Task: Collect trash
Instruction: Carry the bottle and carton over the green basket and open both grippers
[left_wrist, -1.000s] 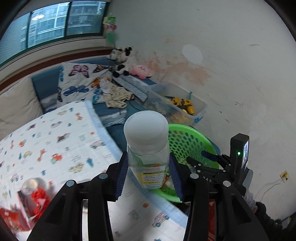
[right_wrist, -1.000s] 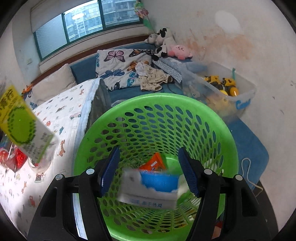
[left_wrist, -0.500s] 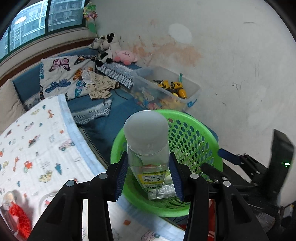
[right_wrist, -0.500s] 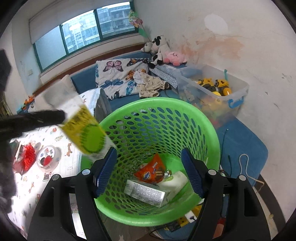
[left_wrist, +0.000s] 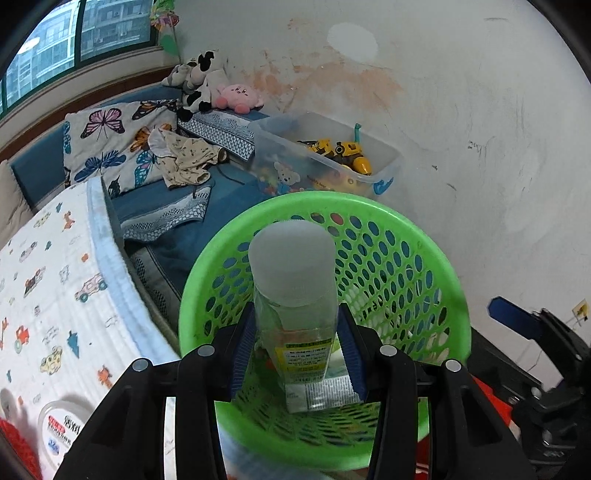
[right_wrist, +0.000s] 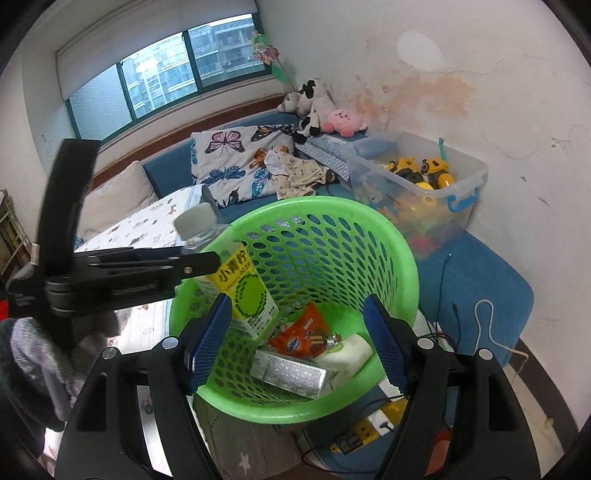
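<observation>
Even, soft daylight is admitted through the wide glass window (right_wrist: 166, 81) at upper left; only faint shadows are cast. Strong fisheye curvature and black vignetting are seen at the corners. The white plastic bottle cap (left_wrist: 291, 260) is rendered soft, and the black left gripper (right_wrist: 122, 269) is motion-blurred.
</observation>
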